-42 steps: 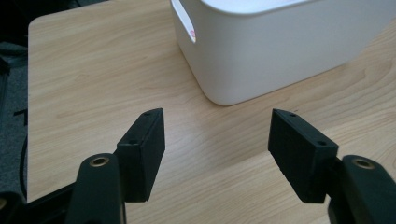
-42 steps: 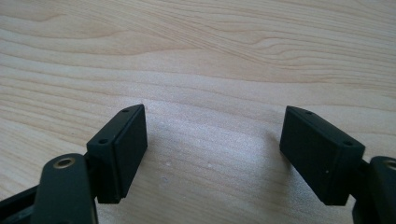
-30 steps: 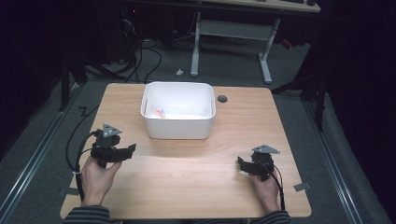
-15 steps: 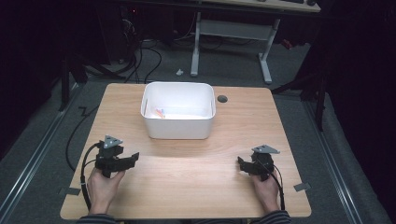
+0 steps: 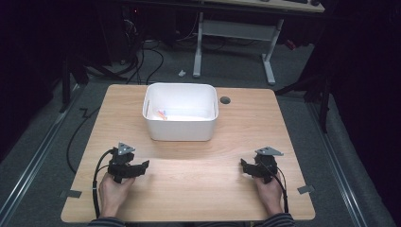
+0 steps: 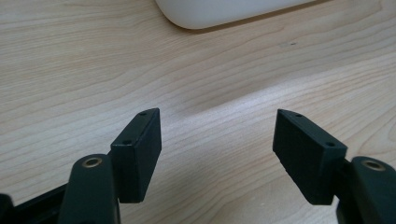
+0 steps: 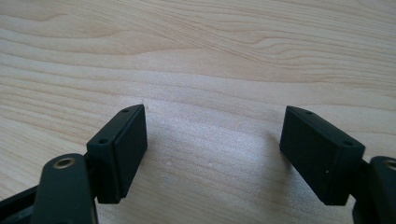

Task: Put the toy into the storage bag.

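Light wooden table (image 5: 198, 189), white bin (image 5: 180, 125) on it near far edge

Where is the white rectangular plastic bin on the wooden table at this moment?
In the high view, the white rectangular plastic bin stands at the far middle of the wooden table, just left of a small round hole.
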Demonstrator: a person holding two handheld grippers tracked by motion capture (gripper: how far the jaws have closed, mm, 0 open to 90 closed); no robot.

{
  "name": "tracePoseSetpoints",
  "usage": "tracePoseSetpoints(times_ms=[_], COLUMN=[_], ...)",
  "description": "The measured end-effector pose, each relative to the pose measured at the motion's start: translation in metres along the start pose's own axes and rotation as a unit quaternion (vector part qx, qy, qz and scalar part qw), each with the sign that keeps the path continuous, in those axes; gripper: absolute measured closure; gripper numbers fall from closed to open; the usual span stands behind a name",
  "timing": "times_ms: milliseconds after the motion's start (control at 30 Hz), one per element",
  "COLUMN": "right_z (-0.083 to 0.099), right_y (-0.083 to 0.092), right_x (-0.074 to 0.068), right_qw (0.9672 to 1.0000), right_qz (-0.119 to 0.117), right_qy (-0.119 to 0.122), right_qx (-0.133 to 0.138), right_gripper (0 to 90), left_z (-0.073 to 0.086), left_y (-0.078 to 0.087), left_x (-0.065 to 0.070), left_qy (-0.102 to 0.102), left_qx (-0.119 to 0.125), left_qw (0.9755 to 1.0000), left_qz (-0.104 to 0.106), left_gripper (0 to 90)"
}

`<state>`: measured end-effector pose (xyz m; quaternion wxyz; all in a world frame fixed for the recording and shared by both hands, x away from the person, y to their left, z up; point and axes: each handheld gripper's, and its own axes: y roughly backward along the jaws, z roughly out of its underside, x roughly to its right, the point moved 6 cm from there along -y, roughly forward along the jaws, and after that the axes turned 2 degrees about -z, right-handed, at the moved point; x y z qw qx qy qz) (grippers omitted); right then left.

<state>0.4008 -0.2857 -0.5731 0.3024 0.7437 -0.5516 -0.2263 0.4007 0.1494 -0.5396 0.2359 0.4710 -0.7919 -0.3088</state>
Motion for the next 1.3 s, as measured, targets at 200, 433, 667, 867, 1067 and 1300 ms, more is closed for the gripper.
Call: tracePoseSetpoints(times_ms=[200, 433, 667, 867, 1067, 1300], right_z=[0.000, 0.000, 0.000, 0.000, 0.000, 0.000], right_y=[0.000, 0.000, 0.000, 0.000, 0.000, 0.000], right_x=[0.000, 0.000, -0.001, -0.001, -0.001, -0.001], right_qw=[1.0000, 1.0000, 1.0000, 1.0000, 1.0000, 1.0000], right_qz=[-0.001, -0.001, -0.002, -0.003, -0.004, -0.004], right_qy=[0.001, 0.000, 0.002, 0.003, 0.004, 0.003], right_qx=[0.000, 0.000, 0.000, 0.000, 0.000, 0.000], right_gripper=[23.3, 23.3, 23.4, 23.4, 23.4, 23.4], left_z=[0.000, 0.004, 0.008, 0.011, 0.011, 0.010], left_y=[-0.006, -0.016, -0.025, -0.033, -0.039, -0.043], left_x=[0.005, 0.006, 0.009, 0.010, 0.011, 0.011], left_qy=[0.000, 0.008, 0.003, 0.004, -0.003, -0.011], left_qx=[0.004, 0.007, 0.013, 0.018, 0.024, 0.028], left_qw=[1.0000, 0.9999, 0.9997, 0.9994, 0.9990, 0.9980], left_qz=[0.002, -0.006, -0.020, -0.028, -0.037, -0.056], left_gripper=[32.5, 32.4, 31.8, 31.5, 29.3, 24.0])
